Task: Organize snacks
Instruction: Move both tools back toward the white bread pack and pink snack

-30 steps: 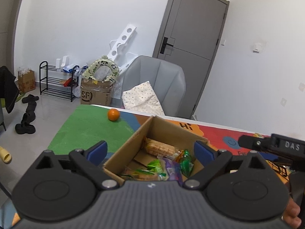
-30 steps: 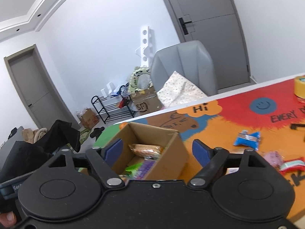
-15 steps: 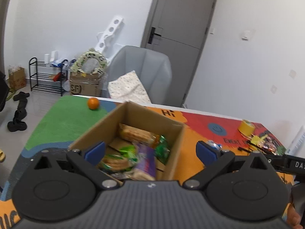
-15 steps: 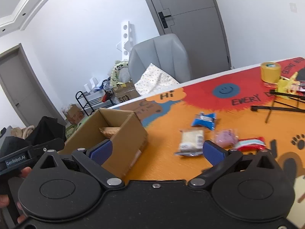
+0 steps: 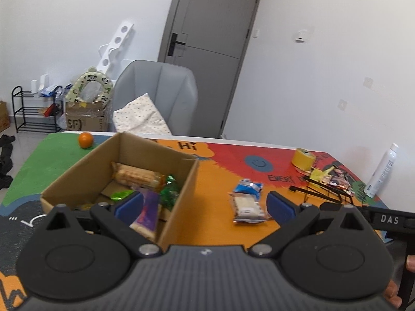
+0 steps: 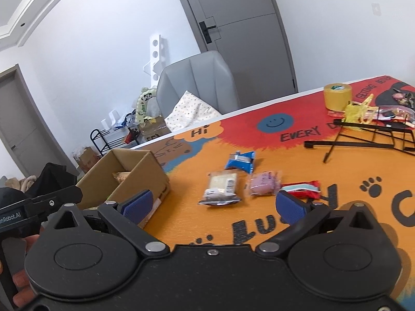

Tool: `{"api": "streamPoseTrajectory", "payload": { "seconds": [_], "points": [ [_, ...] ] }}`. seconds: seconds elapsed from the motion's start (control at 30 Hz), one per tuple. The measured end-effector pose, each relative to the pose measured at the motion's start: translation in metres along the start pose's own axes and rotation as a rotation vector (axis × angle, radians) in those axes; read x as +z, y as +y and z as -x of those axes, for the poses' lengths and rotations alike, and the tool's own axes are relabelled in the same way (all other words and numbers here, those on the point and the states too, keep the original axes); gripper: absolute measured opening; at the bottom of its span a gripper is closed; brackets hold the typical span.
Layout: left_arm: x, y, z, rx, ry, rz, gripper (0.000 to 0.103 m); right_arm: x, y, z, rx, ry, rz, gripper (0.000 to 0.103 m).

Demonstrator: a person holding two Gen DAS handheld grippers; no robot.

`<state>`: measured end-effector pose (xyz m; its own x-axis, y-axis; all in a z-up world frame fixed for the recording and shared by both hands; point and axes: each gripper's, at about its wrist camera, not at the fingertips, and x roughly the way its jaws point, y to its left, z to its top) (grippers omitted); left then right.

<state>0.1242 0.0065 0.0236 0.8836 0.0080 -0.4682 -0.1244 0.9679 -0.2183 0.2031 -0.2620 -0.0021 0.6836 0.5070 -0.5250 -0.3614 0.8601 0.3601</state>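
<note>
An open cardboard box (image 5: 179, 204) (image 6: 145, 171) on the colourful table mat holds several snack packets, among them a biscuit pack (image 5: 135, 177). To its right lie loose snacks: a white cracker packet (image 6: 220, 188) (image 5: 247, 207), a blue packet (image 6: 241, 162) (image 5: 247, 188), a pink packet (image 6: 263, 185) and a red packet (image 6: 301, 190). My right gripper (image 6: 214, 206) is open and empty, just short of the white packet. My left gripper (image 5: 205, 206) is open and empty, straddling the box's right wall.
A yellow tape roll (image 6: 337, 97), a black wire stand (image 6: 363, 140) and small clutter sit at the table's far right. A white spray bottle (image 5: 381, 171) stands by that edge. An orange (image 5: 85, 140) rests on the green corner. A grey chair (image 5: 155, 98) stands behind the table.
Both grippers have swung right, from over the box toward the loose snacks. The right gripper's jaws have spread wider. Neither holds anything.
</note>
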Motion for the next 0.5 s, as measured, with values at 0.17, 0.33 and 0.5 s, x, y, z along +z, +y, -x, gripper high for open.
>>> {"api": "streamPoseTrajectory", "payload": {
  "seconds": [0.17, 0.33, 0.5],
  "points": [
    [0.000, -0.016, -0.006, -0.025, -0.006, -0.029, 0.100, 0.001, -0.015, 0.000, -0.015, -0.015, -0.023, 0.103],
    [0.002, -0.031, -0.017, -0.039, 0.009, -0.058, 0.099, 0.004, -0.032, -0.008, -0.020, -0.017, -0.075, 0.097],
    [0.002, -0.042, -0.033, -0.058, 0.025, -0.066, 0.097, 0.006, -0.046, -0.020, -0.015, -0.009, -0.116, 0.083]
  ]
}}
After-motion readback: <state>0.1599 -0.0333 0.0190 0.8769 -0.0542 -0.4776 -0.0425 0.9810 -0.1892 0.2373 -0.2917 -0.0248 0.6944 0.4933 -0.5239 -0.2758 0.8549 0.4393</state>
